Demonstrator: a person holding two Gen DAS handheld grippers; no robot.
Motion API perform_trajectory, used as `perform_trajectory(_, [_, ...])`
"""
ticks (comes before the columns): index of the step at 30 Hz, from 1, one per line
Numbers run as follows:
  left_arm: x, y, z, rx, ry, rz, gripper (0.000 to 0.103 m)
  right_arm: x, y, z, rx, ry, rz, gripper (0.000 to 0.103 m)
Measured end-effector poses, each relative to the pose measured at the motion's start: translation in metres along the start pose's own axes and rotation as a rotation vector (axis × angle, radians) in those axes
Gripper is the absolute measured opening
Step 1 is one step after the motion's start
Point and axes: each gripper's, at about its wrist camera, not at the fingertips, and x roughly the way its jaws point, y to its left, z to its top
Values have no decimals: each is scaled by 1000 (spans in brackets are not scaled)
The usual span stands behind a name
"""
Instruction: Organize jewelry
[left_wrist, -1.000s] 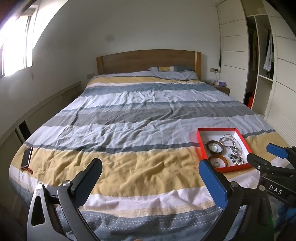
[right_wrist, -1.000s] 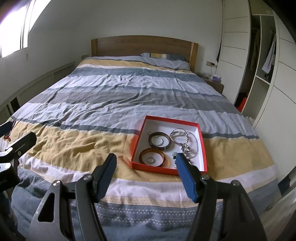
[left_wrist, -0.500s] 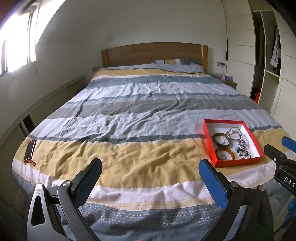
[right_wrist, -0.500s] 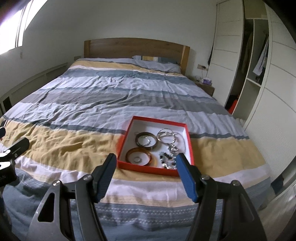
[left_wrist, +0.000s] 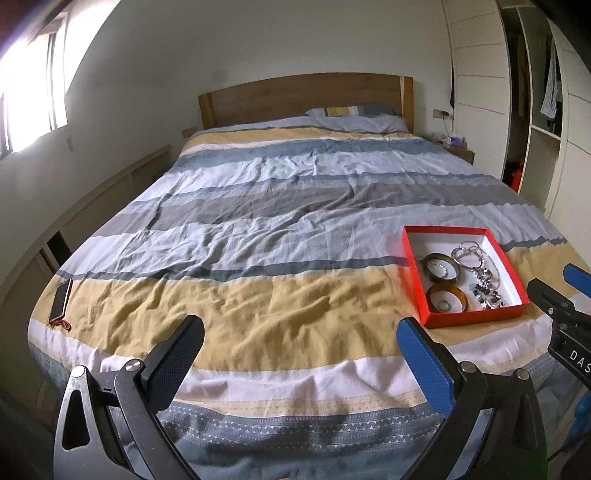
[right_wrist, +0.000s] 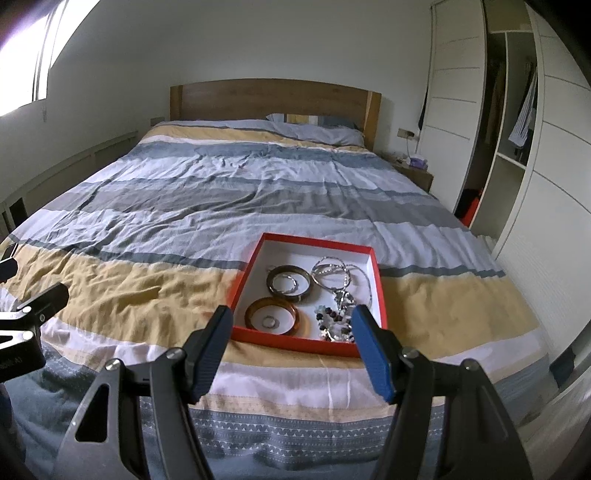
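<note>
A red box (right_wrist: 243, 280) with a white inside lies on the striped bed near its foot. In it are a dark bangle (right_wrist: 289, 284), an amber bangle (right_wrist: 272, 316) with a small ring inside, silver hoops (right_wrist: 330, 275) and a beaded chain (right_wrist: 334, 317). My right gripper (right_wrist: 291, 332) is open and empty, just short of the box's near edge. My left gripper (left_wrist: 301, 343) is open and empty over the yellow stripe, left of the box (left_wrist: 417, 280). The right gripper's tip shows in the left wrist view (left_wrist: 561, 295).
A phone (left_wrist: 61, 299) with a red strap lies at the bed's left edge. A wooden headboard (right_wrist: 273, 99) and pillow are at the far end. A nightstand (right_wrist: 415, 173) and open white wardrobe (right_wrist: 517, 147) stand on the right.
Both grippers have drawn back and shifted a little; the box now sits farther right in the left view and more centred before the right gripper. Both stay open.
</note>
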Motion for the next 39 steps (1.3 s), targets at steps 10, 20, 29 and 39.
perform_trajectory(10, [0, -1, -1, 11, 6, -1, 102, 8, -5, -5, 20, 11, 11, 65])
perform_trajectory(20, [-1, 4, -5, -9, 16, -2, 102, 9, 4, -11, 27, 26, 16, 65])
perform_trajectory(29, [4, 14, -9, -24, 34, -6, 102, 11, 11, -11, 8, 40, 28, 65])
perform_trajectory(39, [10, 15, -11, -21, 45, -12, 102, 15, 10, -12, 8, 45, 28, 65])
